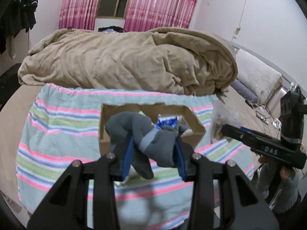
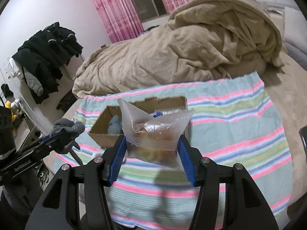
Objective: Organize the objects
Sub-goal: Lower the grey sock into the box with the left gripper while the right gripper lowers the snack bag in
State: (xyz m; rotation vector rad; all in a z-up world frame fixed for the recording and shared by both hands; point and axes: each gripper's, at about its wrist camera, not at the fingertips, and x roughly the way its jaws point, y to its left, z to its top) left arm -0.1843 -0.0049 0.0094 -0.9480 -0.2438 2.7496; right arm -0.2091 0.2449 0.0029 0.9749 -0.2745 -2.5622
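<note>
My left gripper [image 1: 154,153] is shut on a grey glove [image 1: 151,134] and holds it above the striped cloth, just in front of the open cardboard box [image 1: 193,120]. My right gripper [image 2: 151,153] is shut on a clear plastic bag [image 2: 153,130] with brownish contents, held in front of the same box [image 2: 99,128]. The box holds a blue-and-white packet [image 1: 167,123] and a pale blue soft item [image 2: 115,124]. The glove also shows in the right wrist view [image 2: 67,132], and the bag shows in the left wrist view [image 1: 220,122].
The box sits on a striped cloth [image 1: 63,126] spread over a bed. A crumpled beige blanket [image 1: 124,63] lies behind it. Pillows [image 1: 257,78] are at the right, dark clothes [image 2: 48,53] hang at the left, pink curtains [image 1: 76,5] are behind.
</note>
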